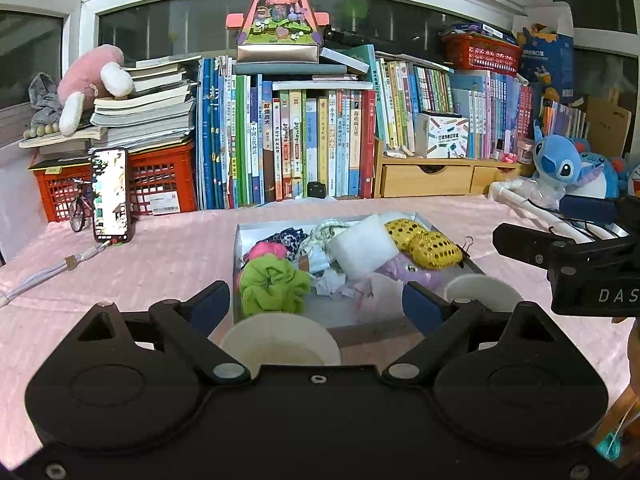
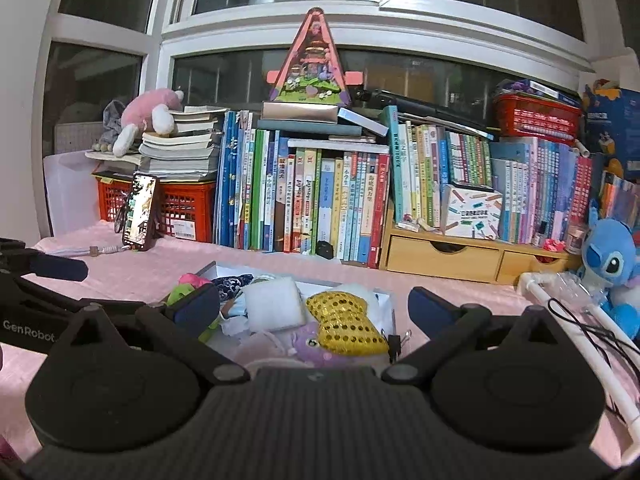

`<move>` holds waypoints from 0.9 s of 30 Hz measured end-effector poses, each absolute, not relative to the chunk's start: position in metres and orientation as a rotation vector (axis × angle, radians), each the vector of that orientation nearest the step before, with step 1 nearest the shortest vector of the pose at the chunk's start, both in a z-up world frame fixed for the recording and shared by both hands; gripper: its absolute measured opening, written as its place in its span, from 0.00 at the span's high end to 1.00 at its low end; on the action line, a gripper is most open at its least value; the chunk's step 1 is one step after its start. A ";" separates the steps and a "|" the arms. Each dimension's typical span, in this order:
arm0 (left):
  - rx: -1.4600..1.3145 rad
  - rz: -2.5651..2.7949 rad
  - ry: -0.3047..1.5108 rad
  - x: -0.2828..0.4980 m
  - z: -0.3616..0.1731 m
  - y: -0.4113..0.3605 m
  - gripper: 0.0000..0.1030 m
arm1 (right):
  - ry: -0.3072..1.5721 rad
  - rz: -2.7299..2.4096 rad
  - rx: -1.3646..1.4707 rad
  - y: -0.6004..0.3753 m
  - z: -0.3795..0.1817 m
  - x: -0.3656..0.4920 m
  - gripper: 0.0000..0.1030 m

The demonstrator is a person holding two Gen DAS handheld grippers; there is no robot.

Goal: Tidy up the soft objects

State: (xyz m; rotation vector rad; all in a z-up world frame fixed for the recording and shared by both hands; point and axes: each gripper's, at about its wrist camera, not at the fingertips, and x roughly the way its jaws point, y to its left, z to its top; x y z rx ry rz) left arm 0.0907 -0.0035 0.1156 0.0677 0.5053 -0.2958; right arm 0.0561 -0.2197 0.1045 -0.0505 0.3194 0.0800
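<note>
The soft things already lie heaped in the shallow grey tray (image 1: 460,248) on the pink-covered counter (image 1: 160,264): a green scrunchie (image 1: 272,286), a white sponge block (image 1: 366,250), a gold sequined bow (image 1: 426,240) and a purple plush (image 1: 404,272). This fits either a tray awaiting sorting or one just filled, so no move can be judged. The left gripper (image 1: 316,304) and the right gripper (image 2: 314,308) both hang over the tray, fingers spread wide, empty. Only the left view shows two white cups (image 1: 280,340) at the tray's near edge
</note>
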 end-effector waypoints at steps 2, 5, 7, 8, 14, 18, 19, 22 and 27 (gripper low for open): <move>0.059 -0.295 0.513 0.084 0.112 -0.002 0.10 | 0.311 0.072 -0.043 -0.220 0.100 0.050 0.00; 0.047 -0.300 0.516 0.074 0.108 -0.001 0.10 | 0.302 0.060 -0.048 -0.221 0.094 0.040 0.00; 0.044 -0.292 0.510 0.068 0.106 0.000 0.10 | 0.293 0.046 -0.057 -0.220 0.091 0.034 0.00; 0.044 -0.286 0.504 0.065 0.105 0.001 0.10 | 0.288 0.041 -0.060 -0.220 0.090 0.031 0.00; 0.045 -0.257 0.487 0.049 0.095 0.004 0.09 | 0.258 0.010 -0.061 -0.219 0.080 0.012 0.00; 0.032 -0.238 0.477 0.038 0.083 0.007 0.09 | 0.238 0.001 -0.064 -0.216 0.068 -0.003 0.00; 0.033 -0.238 0.480 0.036 0.080 0.008 0.09 | 0.234 0.001 -0.068 -0.215 0.065 -0.006 0.00; 0.039 -0.231 0.493 0.031 0.072 0.008 0.09 | 0.241 0.006 -0.075 -0.213 0.056 -0.012 0.00; 0.077 -0.209 0.509 0.023 0.056 0.005 0.09 | 0.276 0.012 -0.059 -0.212 0.042 -0.013 0.00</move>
